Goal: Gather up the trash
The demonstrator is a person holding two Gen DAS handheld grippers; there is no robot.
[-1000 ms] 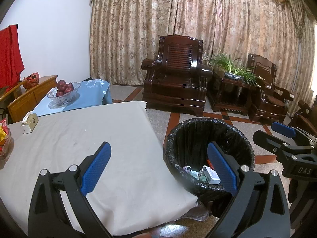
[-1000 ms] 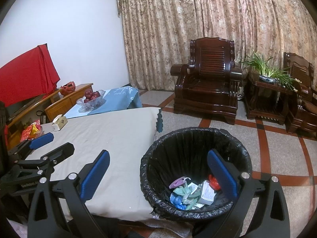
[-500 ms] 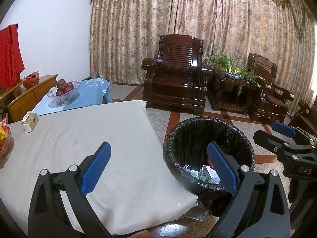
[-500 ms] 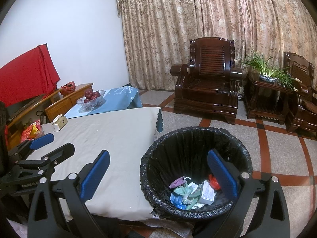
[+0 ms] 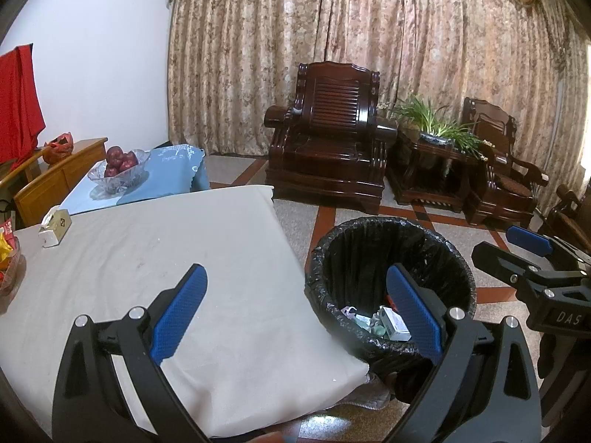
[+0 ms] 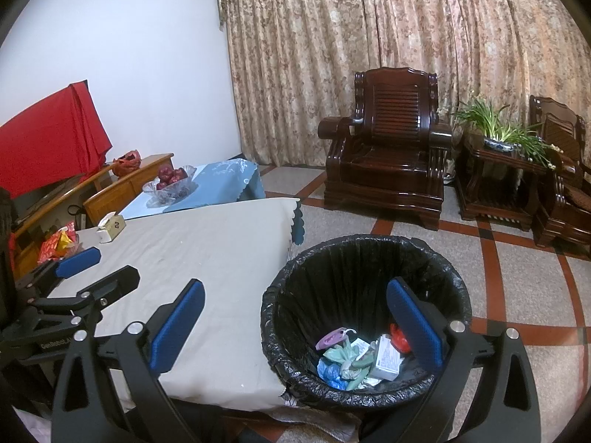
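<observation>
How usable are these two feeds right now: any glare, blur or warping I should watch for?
Left wrist view: sharp, but daylight blows out the right edge behind the curtain, and fisheye bends it. Right wrist view: even light, the trash in the bin is crisp; dark corners, table edge bowed.

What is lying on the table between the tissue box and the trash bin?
Only bare grey cloth lies between the tissue box and the trash bin; the right wrist view shows this stretch.

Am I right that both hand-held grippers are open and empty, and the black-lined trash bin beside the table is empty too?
Not quite: the trash bin is not empty. The right wrist view shows wrappers and a small white box at its bottom. The left hand-held gripper and right hand-held gripper are indeed open and empty.
</observation>
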